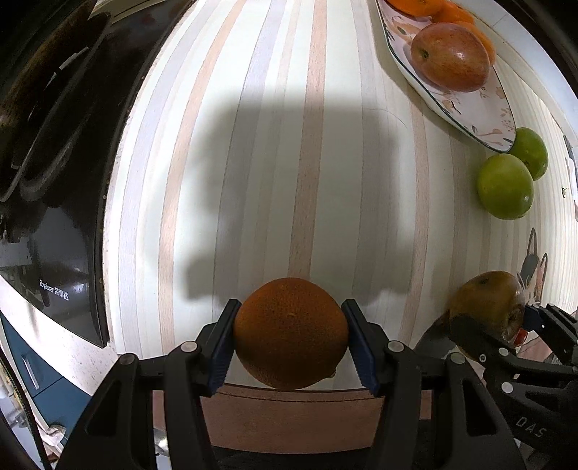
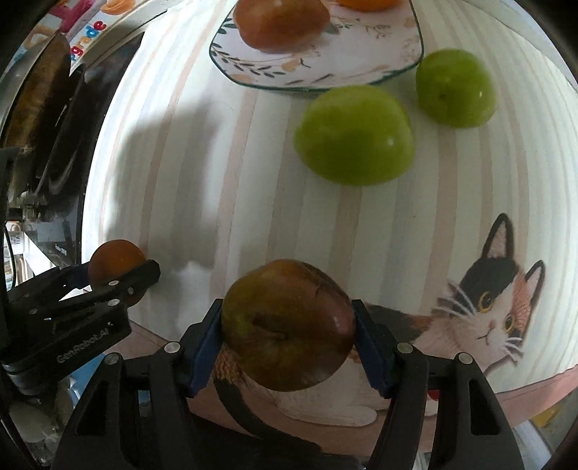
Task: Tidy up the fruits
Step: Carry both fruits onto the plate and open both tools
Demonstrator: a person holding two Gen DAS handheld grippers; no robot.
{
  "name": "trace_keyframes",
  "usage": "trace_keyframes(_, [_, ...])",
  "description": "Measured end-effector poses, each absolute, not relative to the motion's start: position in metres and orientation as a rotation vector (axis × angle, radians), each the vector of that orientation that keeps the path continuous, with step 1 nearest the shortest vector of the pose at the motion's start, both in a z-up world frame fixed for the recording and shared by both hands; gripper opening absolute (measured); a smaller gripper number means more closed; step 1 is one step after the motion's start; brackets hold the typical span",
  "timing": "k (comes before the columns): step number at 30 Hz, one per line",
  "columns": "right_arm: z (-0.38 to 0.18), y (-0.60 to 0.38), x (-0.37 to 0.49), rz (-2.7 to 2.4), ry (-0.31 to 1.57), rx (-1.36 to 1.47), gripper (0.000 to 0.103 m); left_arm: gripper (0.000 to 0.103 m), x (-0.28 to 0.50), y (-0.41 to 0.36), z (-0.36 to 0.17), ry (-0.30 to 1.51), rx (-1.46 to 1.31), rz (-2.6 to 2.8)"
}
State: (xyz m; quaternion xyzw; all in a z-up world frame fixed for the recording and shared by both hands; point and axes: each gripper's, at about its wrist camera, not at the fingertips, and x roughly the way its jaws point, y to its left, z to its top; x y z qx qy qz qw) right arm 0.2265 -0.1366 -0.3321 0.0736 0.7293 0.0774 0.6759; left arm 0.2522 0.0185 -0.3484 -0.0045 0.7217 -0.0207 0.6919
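My left gripper [image 1: 290,334] is shut on an orange [image 1: 290,332] above the striped tablecloth's near edge. My right gripper [image 2: 287,330] is shut on a reddish-brown apple [image 2: 287,330]; it also shows in the left wrist view [image 1: 486,311] at the right. The left gripper with its orange [image 2: 115,265] shows at the left of the right wrist view. A floral plate [image 2: 325,68] at the far side holds a red apple [image 2: 281,21] and oranges [image 1: 451,16]. Two green apples [image 2: 354,135] [image 2: 455,88] lie on the cloth beside the plate.
A black appliance [image 1: 54,152] stands along the left edge of the table. The tablecloth [image 2: 487,303] has a cat picture at the near right. The table's front edge [image 1: 289,415] lies just below both grippers.
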Motion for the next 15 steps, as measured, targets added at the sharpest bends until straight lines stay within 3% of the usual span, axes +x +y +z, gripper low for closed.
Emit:
trace_keyframes(9, [-0.327, -0.137, 0.227, 0.173, 1.590, 0.148, 0.068, 0.054, 0.255, 0.010, -0.344, 1.614, -0.014, -0.044])
trace_keyframes(15, [-0.299, -0.155, 0.231, 0.180, 1.515, 0.215, 0.068, 0.054, 0.274, 0.002, -0.306, 1.551, -0.076, -0.108])
